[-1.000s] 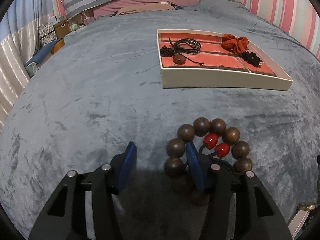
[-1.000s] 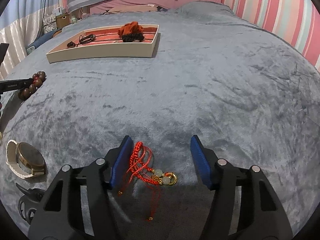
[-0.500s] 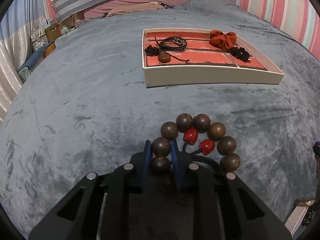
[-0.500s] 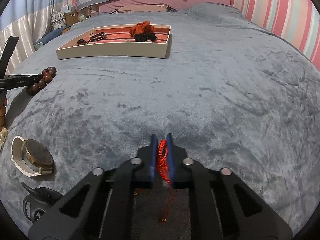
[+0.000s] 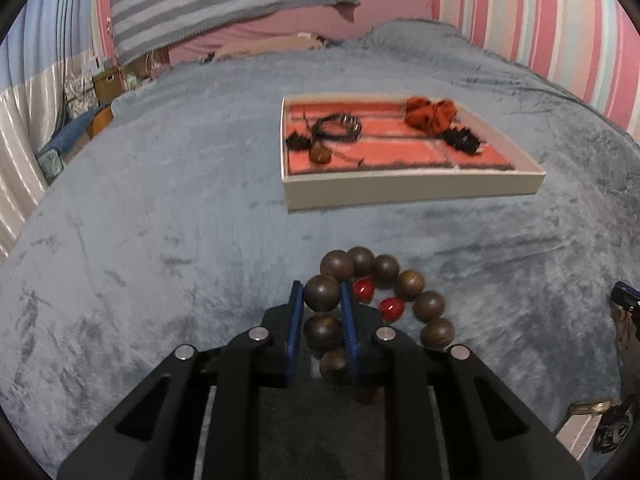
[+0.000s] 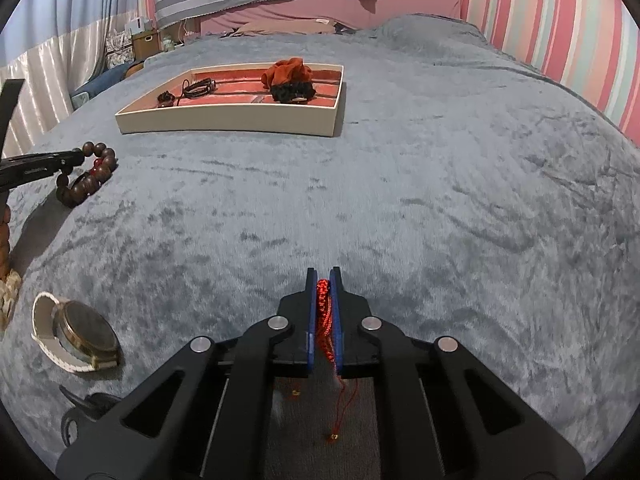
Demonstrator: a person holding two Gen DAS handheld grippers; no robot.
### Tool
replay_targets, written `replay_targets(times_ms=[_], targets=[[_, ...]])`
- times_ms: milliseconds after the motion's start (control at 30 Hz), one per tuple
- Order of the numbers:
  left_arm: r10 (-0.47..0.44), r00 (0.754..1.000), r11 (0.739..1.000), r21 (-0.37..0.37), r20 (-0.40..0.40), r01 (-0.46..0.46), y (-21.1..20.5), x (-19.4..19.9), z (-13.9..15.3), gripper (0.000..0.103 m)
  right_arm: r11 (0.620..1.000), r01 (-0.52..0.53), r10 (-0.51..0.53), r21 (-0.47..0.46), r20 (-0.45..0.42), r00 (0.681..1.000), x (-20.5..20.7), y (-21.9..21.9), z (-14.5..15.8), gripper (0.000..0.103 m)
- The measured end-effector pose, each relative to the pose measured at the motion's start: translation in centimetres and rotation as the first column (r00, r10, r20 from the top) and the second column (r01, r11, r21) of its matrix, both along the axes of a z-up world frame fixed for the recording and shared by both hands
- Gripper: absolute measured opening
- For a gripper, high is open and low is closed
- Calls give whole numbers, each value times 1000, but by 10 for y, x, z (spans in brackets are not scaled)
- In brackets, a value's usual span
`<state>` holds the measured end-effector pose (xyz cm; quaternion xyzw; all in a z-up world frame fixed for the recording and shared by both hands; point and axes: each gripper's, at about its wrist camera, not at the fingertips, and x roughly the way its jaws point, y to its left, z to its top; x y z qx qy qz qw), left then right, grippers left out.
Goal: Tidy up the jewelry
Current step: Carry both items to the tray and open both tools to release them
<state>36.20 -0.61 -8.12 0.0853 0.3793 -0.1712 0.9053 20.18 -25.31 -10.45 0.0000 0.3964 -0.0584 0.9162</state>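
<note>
**Both hand-held grippers loaded, tray ahead**

Left hand-held gripper [image 5: 322, 322] has just been closing and now pinches 1 wooden bead of the bracelet [image 5: 384, 304] between its blue pads, the rest of the loop hanging to the right over the bed [image 5: 160, 220]. Right hand-held gripper [image 6: 323, 316], pressed nearly together, pinches the red cord [image 6: 323, 320], whose thin tail dangles below the pads.

The tray [image 5: 412, 190] sits well apart from both, farther up the bed, already holding a black cord, an orange scrunchie [image 5: 430, 114] and a dark one. A watch [image 6: 76, 338] lies on the bed to the left of the right gripper.

The beads look hard, round and fairly heavy, so a grip on 1 bead could let the loop swing or roll out; gripping across the string between 2 beads would likely be surer. The cord looks light and limp; its loose tail may snag on the blanket pile.
</note>
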Motion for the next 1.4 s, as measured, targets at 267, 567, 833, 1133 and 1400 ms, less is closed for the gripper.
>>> replay_targets(times_ms=[267,567,833,1133,1400], targets=[[-66,996,997,-33,60,68,-16,-13,31,19,1000,-3,3,-10,39,999,21,2,17,7],[-99,989,993,-54,106,105,-48,-1,65,19,1000,5,-5,-4,110,994,71,0,49,7],[-89,986,994,-53,138,97,-73,31,89,19,1000,13,-17,27,157,987,134,-4,79,7],[-48,996,997,-59,80,53,-89,100,82,19,995,37,-48,90,126,991,212,-10,67,7],[37,999,999,-36,-23,-38,-65,156,33,19,997,68,-69,20,61,996,261,-8,31,7]])
